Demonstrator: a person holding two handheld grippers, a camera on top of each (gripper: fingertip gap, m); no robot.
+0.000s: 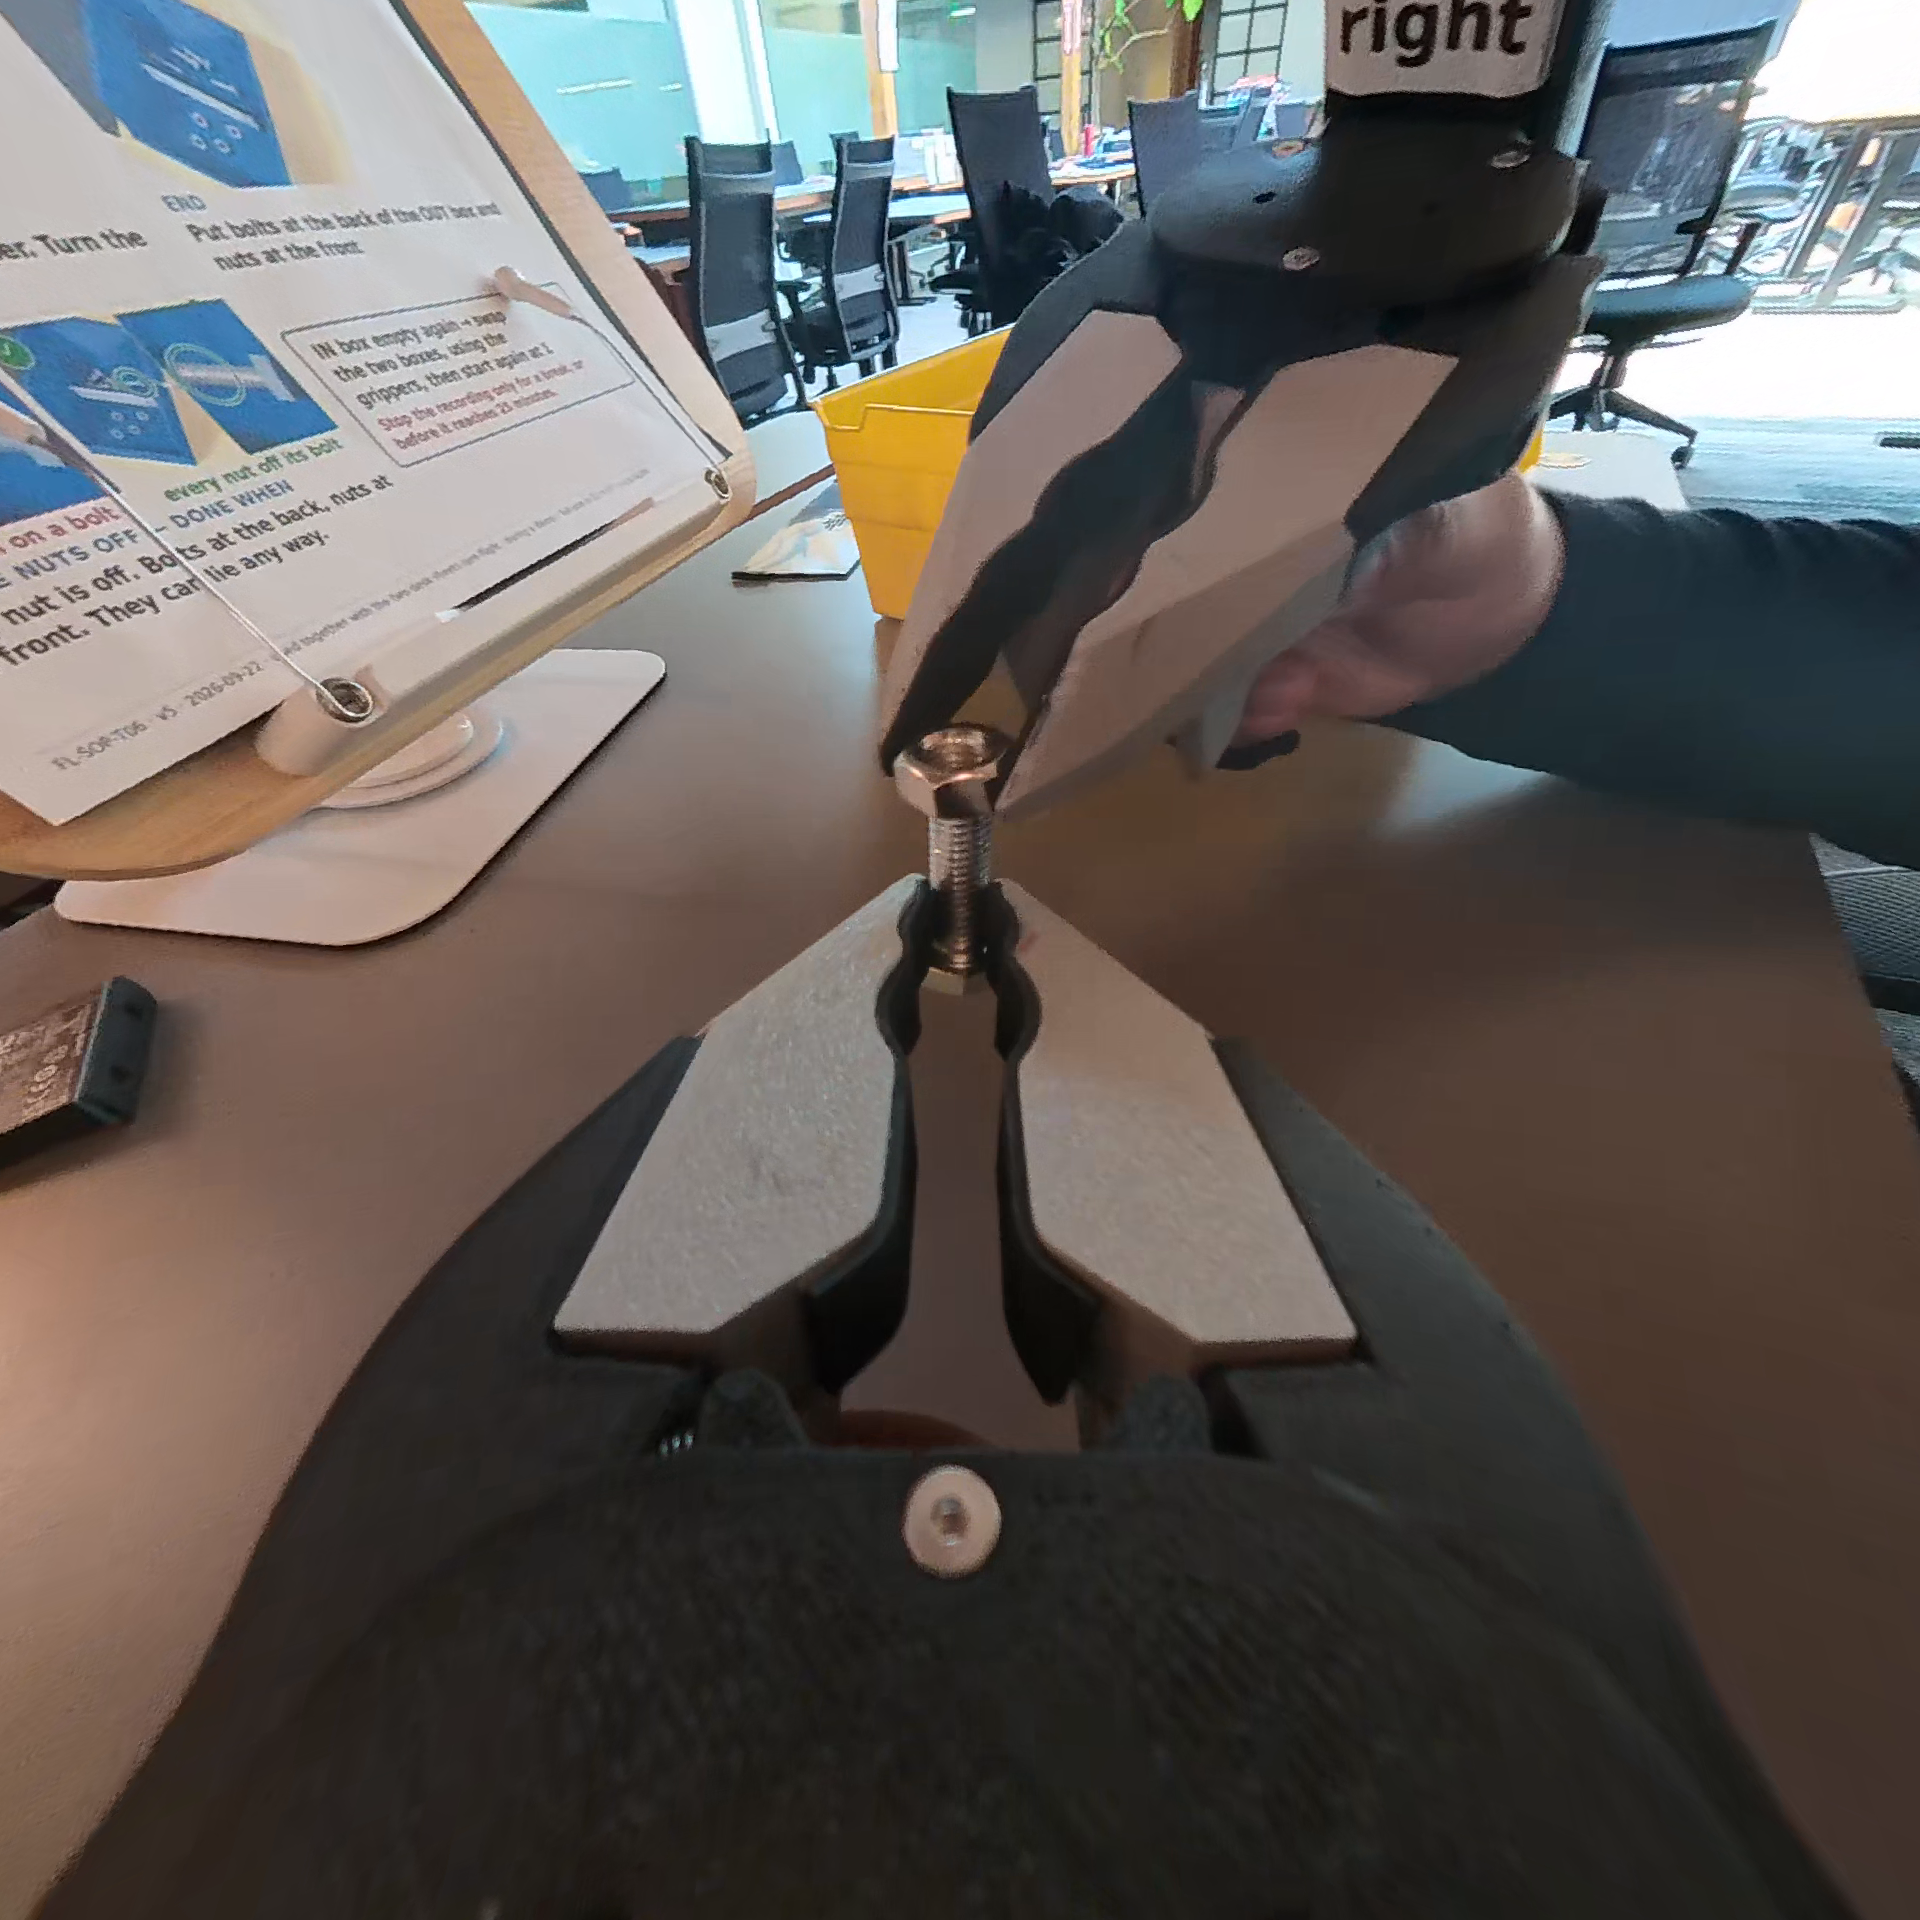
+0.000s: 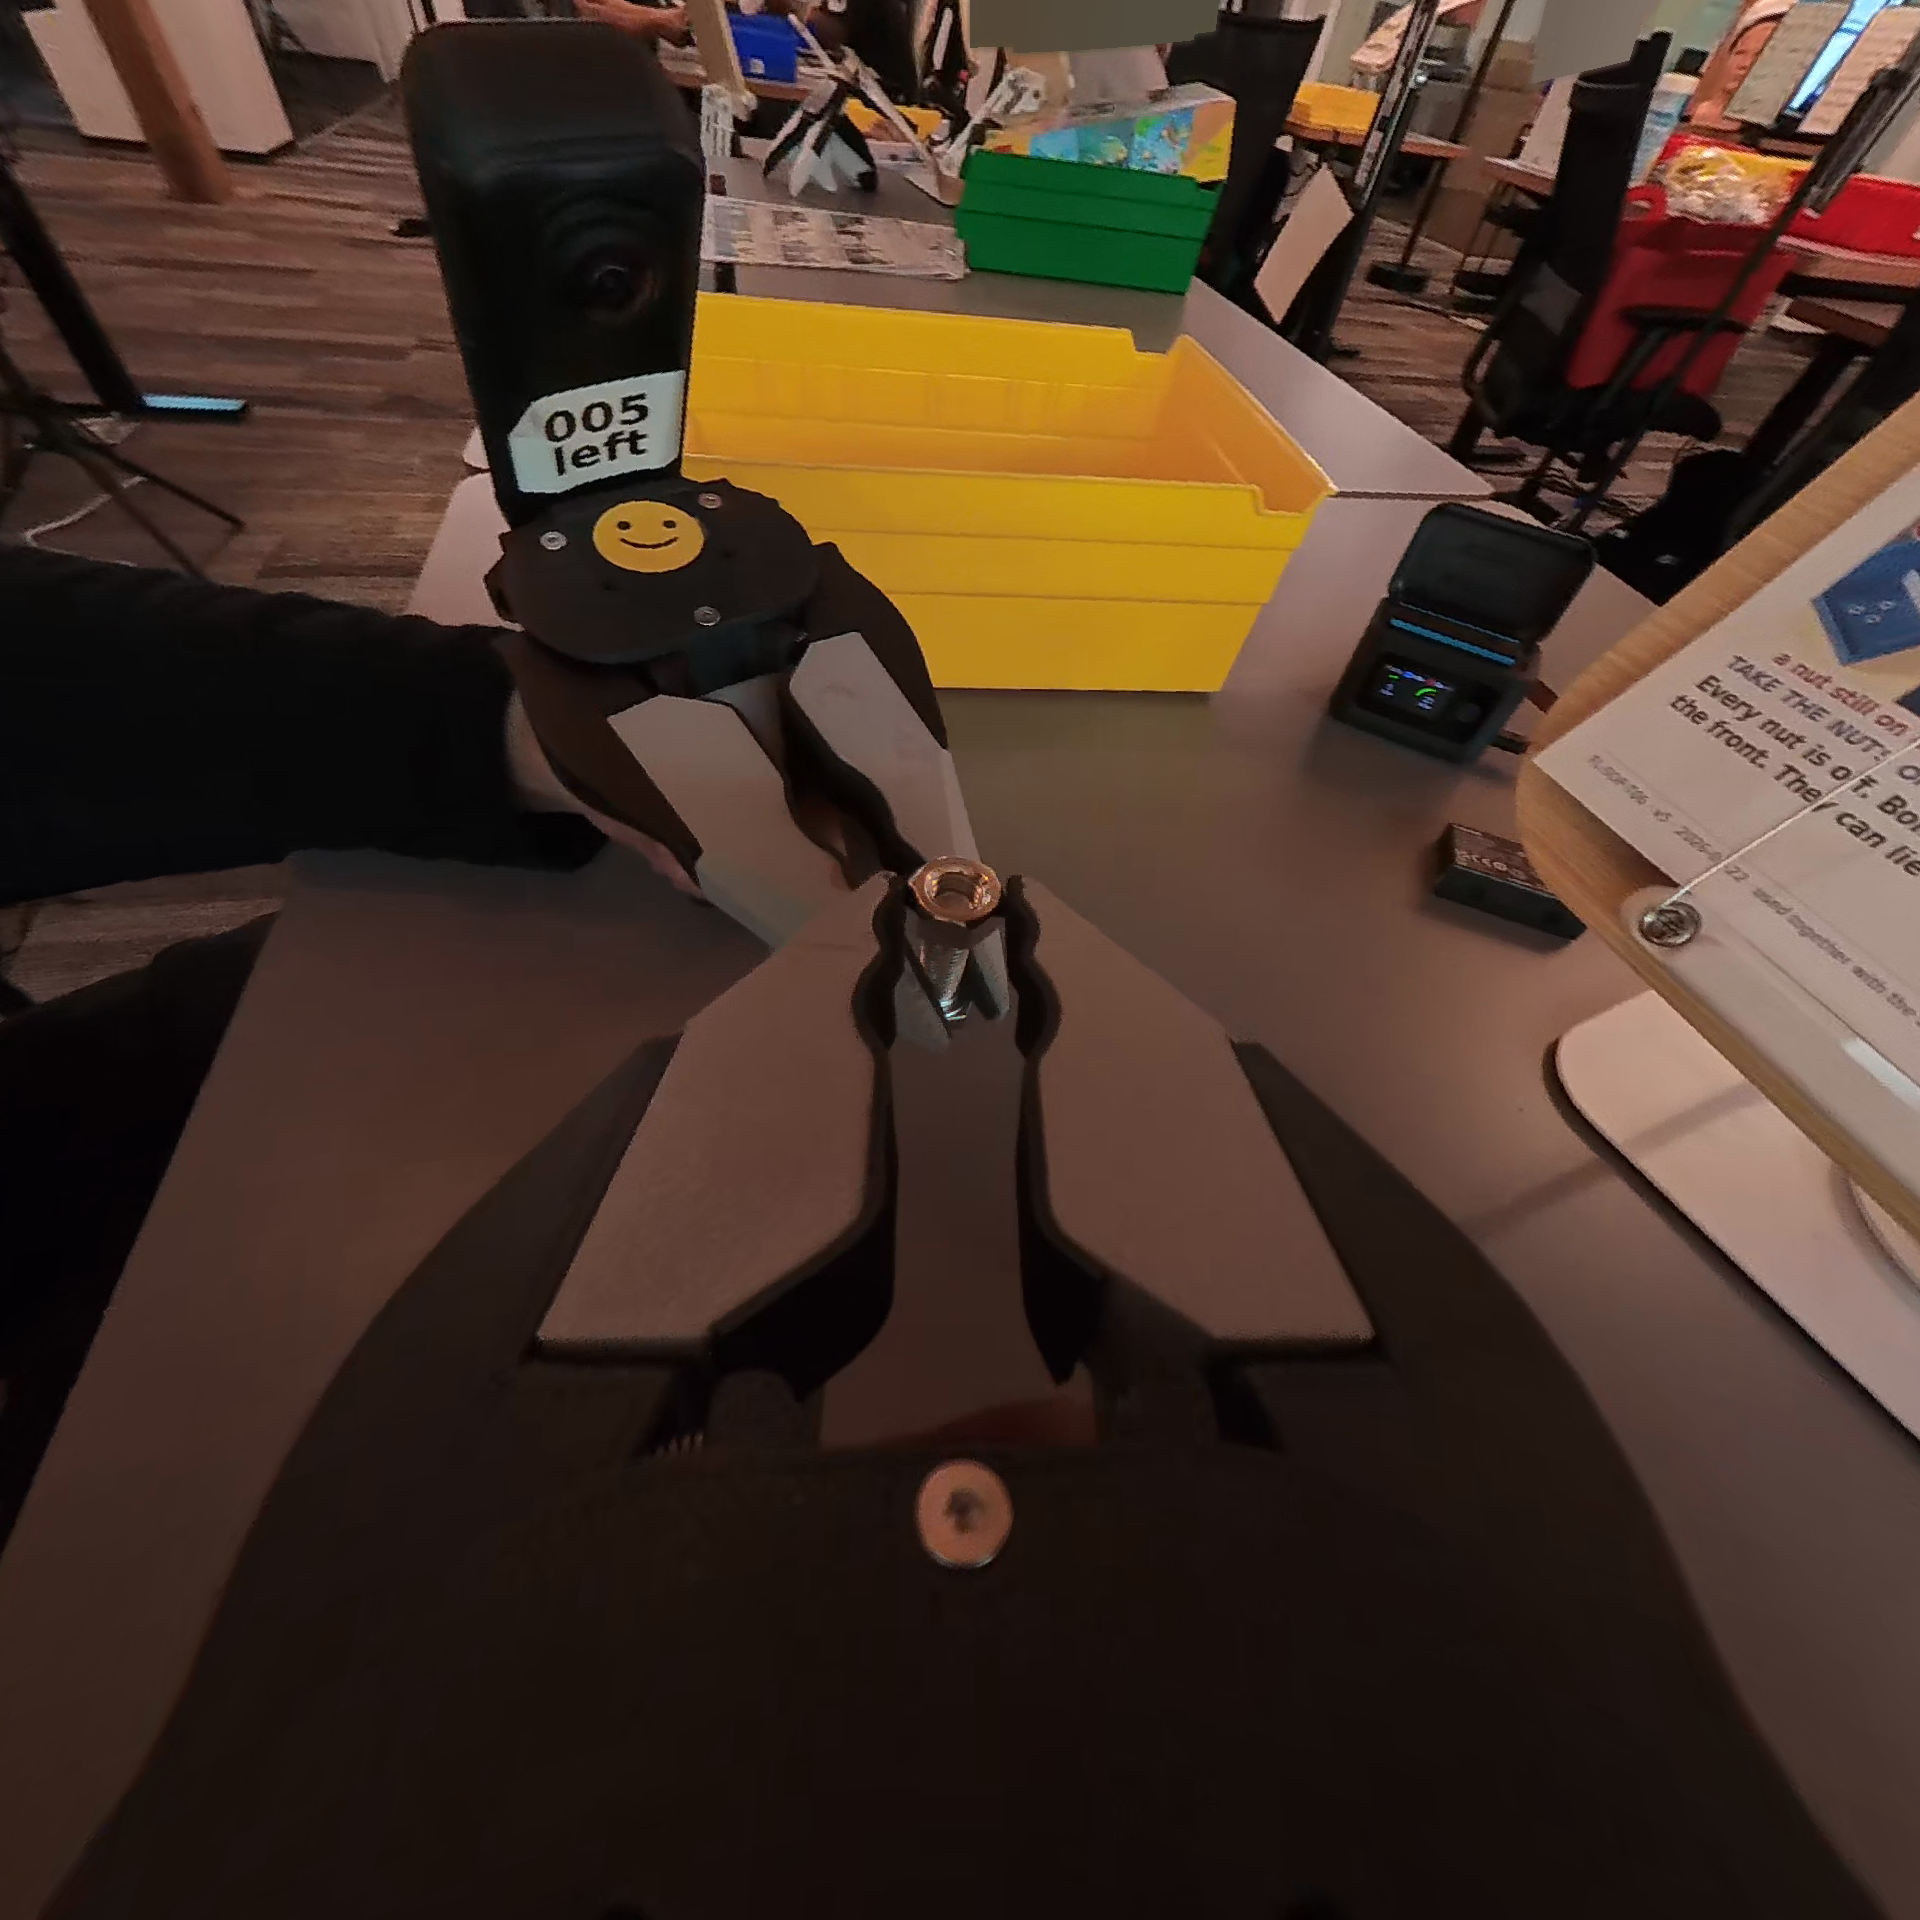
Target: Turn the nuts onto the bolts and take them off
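Left tool (image 1: 954, 940) clamped on the lower shank of a bolt (image 1: 957, 894), just above its head, holding it upright over the brown bench (image 1: 1455, 1039)

Right tool (image 1: 951, 774) coming down from the far right, tips closed around a hex nut (image 1: 951, 767) sitting at the very top of the bolt's thread (several turns of bare thread showing between nut and left tool tips)

From the right wrist view: right tool (image 2: 951, 940) gripping the nut (image 2: 953, 891) by its flats, bolt (image 2: 951, 982) running down beneath it, left tool (image 2: 914, 894) reaching in from the far left; its grip point hidden behind the right tool's fingers (image 2: 769, 1143)

Hand (image 1: 1423, 613) in a dark sleeve (image 1: 1714, 644) on the right tool's handle

Yellow bin (image 2: 997, 499) standing on the far part of the bench, behind both tools; inside not visible

Instruction sheet on a wooden stand (image 1: 312, 436) at far left in the left wrist view, a small black block (image 1: 73, 1060) lying near its white base

A small black device with a lit screen (image 2: 1455, 655) right of the bin
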